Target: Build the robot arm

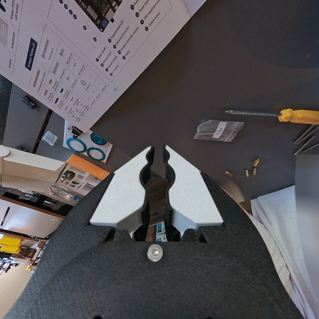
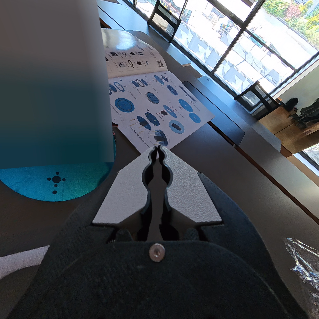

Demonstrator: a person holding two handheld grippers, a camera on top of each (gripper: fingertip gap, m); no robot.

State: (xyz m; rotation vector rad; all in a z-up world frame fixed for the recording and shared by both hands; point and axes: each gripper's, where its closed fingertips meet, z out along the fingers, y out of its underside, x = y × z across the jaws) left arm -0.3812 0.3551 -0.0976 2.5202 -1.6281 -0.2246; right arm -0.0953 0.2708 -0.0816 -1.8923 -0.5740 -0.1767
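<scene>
My left gripper [image 1: 158,147] hangs over a dark grey table [image 1: 207,69], its white fingers a narrow gap apart with nothing between them. Right of it lie several brass standoffs [image 1: 250,170], a small clear bag [image 1: 219,130] with a white label, a yellow-handled screwdriver [image 1: 300,116] and several long screws [image 1: 307,139]. My right gripper [image 2: 158,146] is shut with the tips touching and holds nothing. It sits just in front of an open printed manual [image 2: 155,107]. A teal metal disc [image 2: 57,183] with small holes lies to its left, partly hidden by a blur patch.
A large printed sheet [image 1: 69,51] covers the far left of the table. Two teal rings [image 1: 76,145] lie on a white card, next to an open orange-edged box [image 1: 82,172]. White folded fabric [image 1: 284,224] lies at near right. Crumpled clear plastic [image 2: 303,262] lies right; windows and chairs [image 2: 164,20] stand behind. The grippers' ends are close to 30 cm from one another. The right tips stand about 12 cm off the teal metal disc [image 2: 57,183].
</scene>
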